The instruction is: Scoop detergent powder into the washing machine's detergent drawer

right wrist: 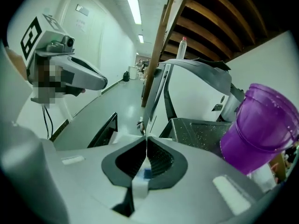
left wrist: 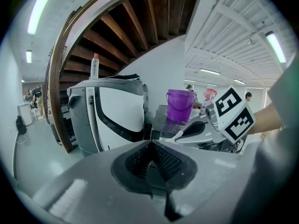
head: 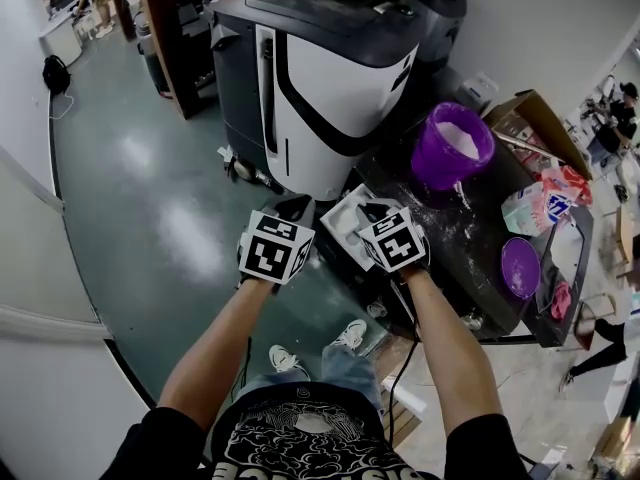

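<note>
Gleaming green floor; dusty table bearing purple bucket.

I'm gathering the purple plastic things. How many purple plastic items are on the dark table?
2. A purple plastic bucket with white powder stands at the far end of the dark table; a smaller round purple piece lies near its right edge. Clutter may hide others.
</note>
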`<state>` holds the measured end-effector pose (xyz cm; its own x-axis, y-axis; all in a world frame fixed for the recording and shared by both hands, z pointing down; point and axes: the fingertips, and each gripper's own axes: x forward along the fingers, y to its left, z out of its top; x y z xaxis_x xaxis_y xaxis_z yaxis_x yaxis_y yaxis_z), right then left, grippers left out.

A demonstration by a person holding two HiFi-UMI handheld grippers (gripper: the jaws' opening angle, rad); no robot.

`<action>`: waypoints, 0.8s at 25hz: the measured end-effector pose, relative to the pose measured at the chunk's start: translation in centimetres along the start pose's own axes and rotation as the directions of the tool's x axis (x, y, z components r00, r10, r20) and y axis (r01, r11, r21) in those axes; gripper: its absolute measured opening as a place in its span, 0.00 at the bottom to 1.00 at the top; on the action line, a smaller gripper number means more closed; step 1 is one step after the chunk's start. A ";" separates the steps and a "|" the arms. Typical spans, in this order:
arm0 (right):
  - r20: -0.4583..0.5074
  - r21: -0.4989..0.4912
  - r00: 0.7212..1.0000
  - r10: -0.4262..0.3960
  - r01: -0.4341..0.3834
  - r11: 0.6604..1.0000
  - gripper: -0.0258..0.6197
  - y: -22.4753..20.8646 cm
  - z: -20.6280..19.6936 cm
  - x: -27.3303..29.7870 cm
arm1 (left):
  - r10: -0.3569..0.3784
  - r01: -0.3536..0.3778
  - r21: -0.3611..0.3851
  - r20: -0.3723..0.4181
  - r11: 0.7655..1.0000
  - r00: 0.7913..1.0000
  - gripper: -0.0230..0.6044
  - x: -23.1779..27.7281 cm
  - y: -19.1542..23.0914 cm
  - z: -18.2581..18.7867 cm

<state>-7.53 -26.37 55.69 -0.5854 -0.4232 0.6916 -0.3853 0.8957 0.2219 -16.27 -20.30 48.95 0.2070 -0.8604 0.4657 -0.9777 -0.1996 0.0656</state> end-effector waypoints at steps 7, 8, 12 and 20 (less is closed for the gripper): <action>-0.021 -0.118 0.999 -0.024 0.022 0.993 0.09 0.4 0.2 -0.2 | 0.000 0.000 -0.002 0.008 1.000 1.000 0.04 0.1 0.0 0.2; -0.025 -0.136 0.999 -0.031 0.027 0.990 0.09 0.4 0.2 -0.2 | -0.001 0.001 -0.002 0.008 1.000 1.000 0.04 0.2 0.1 0.3; -0.036 -0.205 0.998 -0.060 0.051 0.977 0.09 0.4 0.2 -0.1 | -0.004 0.004 -0.002 0.010 1.000 1.000 0.04 0.2 0.1 0.4; -0.039 -0.322 0.993 -0.112 0.093 0.942 0.09 0.4 0.3 -0.2 | -0.003 0.003 -0.002 0.015 1.000 1.000 0.04 0.1 0.1 0.6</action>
<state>-7.75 -25.95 55.47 -0.5101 -0.5150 0.6889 -0.1876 0.8483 0.4952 -16.35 -20.74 48.49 0.2108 -0.8667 0.4520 -0.9770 -0.2016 0.0689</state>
